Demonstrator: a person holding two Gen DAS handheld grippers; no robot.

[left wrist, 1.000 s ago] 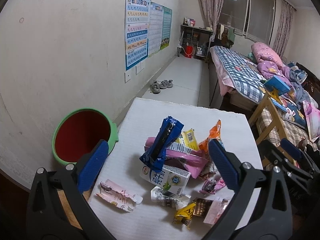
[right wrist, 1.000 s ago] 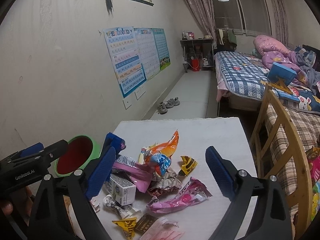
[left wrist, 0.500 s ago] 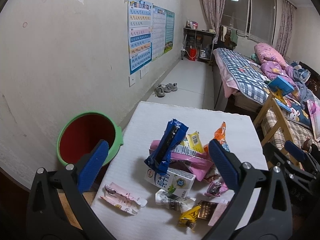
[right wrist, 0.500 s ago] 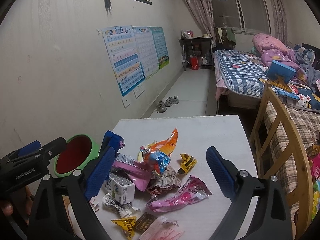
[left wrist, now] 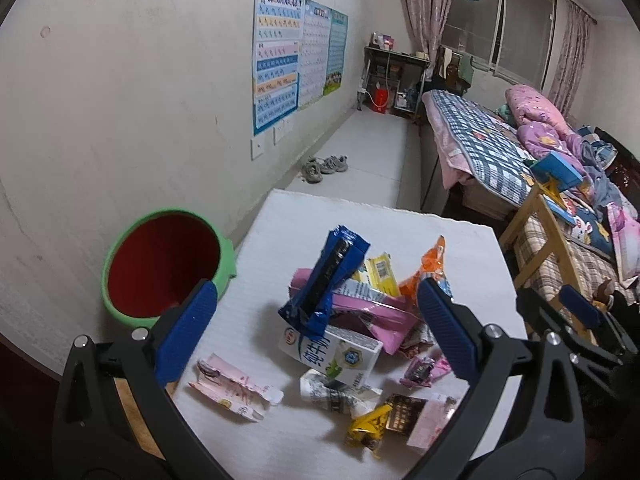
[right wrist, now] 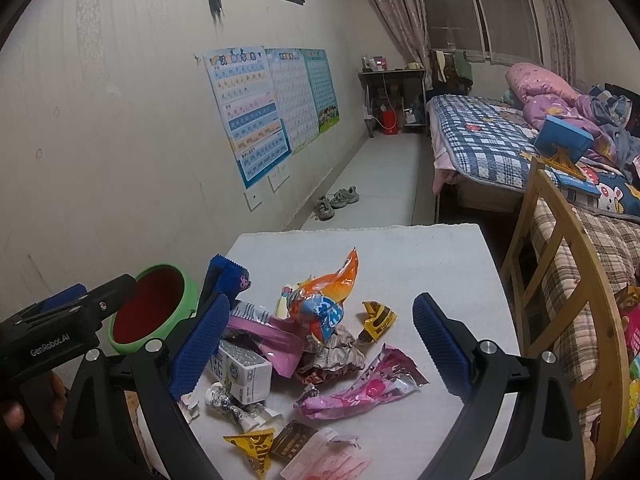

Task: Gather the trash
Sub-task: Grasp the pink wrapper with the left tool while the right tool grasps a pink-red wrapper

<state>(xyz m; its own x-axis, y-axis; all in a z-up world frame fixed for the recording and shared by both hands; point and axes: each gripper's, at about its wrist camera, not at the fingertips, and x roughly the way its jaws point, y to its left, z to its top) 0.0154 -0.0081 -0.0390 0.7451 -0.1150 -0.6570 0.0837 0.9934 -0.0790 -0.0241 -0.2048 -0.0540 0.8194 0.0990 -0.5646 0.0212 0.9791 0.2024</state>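
both the left gripper [left wrist: 316, 330] and right gripper [right wrist: 320, 346] have black frames, silver screws and ribbed blue pads [right wrist: 200, 350]

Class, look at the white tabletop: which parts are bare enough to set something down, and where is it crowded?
Bare: the far half of the tabletop, beyond the blue wrapper, and the strip beside the green bin. Crowded: the near middle, around the milk carton.

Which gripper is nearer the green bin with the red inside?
Left. The left gripper has the bin just beyond its left finger; the right gripper sits farther right, over the wrappers.
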